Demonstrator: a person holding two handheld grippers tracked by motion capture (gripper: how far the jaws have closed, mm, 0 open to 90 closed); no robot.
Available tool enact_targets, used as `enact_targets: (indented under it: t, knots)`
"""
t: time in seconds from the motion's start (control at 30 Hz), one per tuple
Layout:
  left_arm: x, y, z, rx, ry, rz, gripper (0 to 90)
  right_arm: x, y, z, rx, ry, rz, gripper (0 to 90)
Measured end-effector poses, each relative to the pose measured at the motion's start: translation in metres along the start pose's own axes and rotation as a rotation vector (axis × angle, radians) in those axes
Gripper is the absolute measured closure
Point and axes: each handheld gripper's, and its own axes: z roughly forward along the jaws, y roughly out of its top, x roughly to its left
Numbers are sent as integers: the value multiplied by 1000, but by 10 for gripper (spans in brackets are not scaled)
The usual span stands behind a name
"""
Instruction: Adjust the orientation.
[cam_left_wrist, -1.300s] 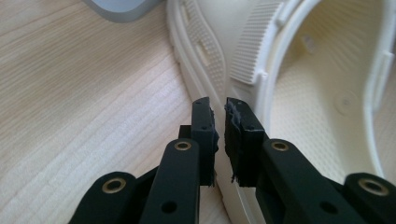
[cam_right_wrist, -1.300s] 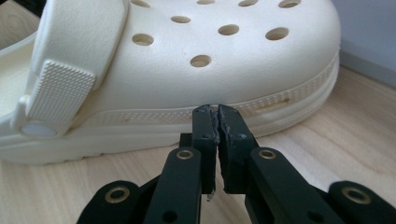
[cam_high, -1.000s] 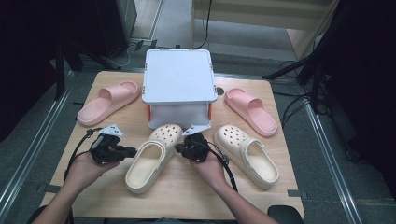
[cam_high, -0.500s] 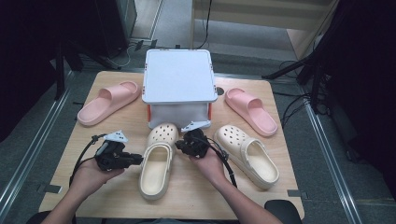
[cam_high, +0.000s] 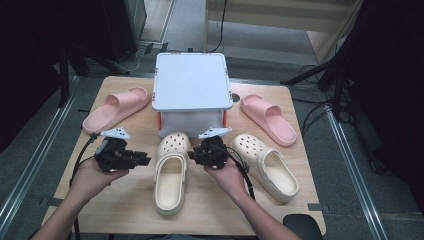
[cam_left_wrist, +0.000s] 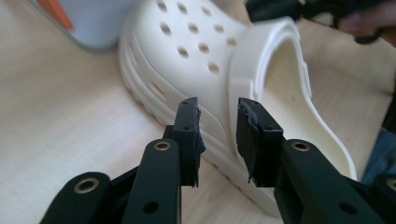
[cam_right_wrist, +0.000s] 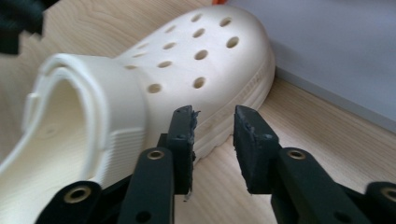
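A wooden table seen from above, with a person's two hands coming in from the bottom edge, each holding a black two-jaw gripper. Between them lies a cream clog, sole down, its holed toe pointing away from the person and resting close against the front of a white lidded box that stands at the middle of the far side of the table.

The left gripper sits just to the left of the clog, pointing at its side. Its jaws have just been opening — they now stand apart with nothing between them, and in the left gripper view the pads hang in front of the clog's ribbed sole edge without touching it.

The right gripper sits just to the right of the clog, near its strap. Its jaws have also just been opening and now stand apart, empty; in the right gripper view the pads hover beside the clog's sole edge, with the box wall behind.

A second cream clog lies to the right of the right hand, angled. Two pink slides lie farther off — one left of the box, one right of it.
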Motion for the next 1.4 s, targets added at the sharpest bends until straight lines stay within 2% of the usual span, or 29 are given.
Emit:
enact_targets:
  t: [0.1, 0.13, 0.17, 0.33, 0.37, 0.4, 0.43, 0.47, 0.53, 0.57, 0.6, 0.63, 0.67, 0.73, 0.83, 0.87, 0.97, 1.03, 1.07, 1.2, 1.4]
  knots:
    - [3, 14, -4, -11, 10, 14, 652, 7, 0, -10, -19, 3, -15, 642]
    - [3, 14, -4, -11, 10, 14, 655, 7, 0, -10, -19, 3, -15, 642]
    - [4, 24, -6, -27, 28, 22, 663, 11, -1, -17, -35, 17, -21, 611]
    - [11, 48, -15, -72, 17, 9, 719, 21, -3, -29, -49, 32, -19, 559]
    - [11, 48, -15, -72, 17, 9, 726, 21, -3, -29, -49, 32, -19, 559]
    - [15, 58, -18, -83, 11, 2, 736, 24, -5, -33, -49, 31, -8, 537]
    - [15, 58, -18, -83, 11, 2, 738, 25, -5, -34, -50, 36, -8, 537]
    - [18, 69, -19, -77, 12, 7, 746, 26, -6, -35, -45, 41, -2, 538]
    - [20, 80, -21, -79, 21, 18, 767, 30, -8, -37, -42, 50, 0, 548]
    - [20, 80, -21, -79, 21, 18, 792, 30, -8, -37, -42, 50, 0, 548]
    - [21, 85, -22, -93, 24, 29, 792, 33, -9, -38, -42, 54, -6, 547]
    - [23, 90, -23, -106, 23, 35, 847, 38, -11, -39, -36, 49, -11, 537]
    - [25, 95, -24, -108, 21, 36, 847, 38, -11, -39, -36, 49, -11, 537]
    - [29, 109, -22, -102, 38, 43, 880, 44, -16, -38, -34, 40, -14, 503]
    - [31, 118, -20, -98, 39, 47, 880, 47, -22, -35, -19, 33, 4, 467]
    - [33, 126, -17, -88, 40, 53, 877, 48, -23, -33, -12, 31, 7, 457]
    - [35, 132, -13, -68, 42, 51, 874, 51, -26, -30, -10, 24, 9, 434]
    - [37, 138, -8, -56, 52, 55, 880, 55, -30, -26, -9, 21, 28, 407]
    - [37, 140, -6, -48, 70, 62, 882, 56, -31, -24, -6, 19, 37, 398]
    - [38, 141, 1, -39, 62, 79, 876, 60, -34, -14, 11, 9, 51, 391]
    - [41, 141, 3, -49, 42, 76, 862, 60, -37, -3, 18, -1, 87, 392]
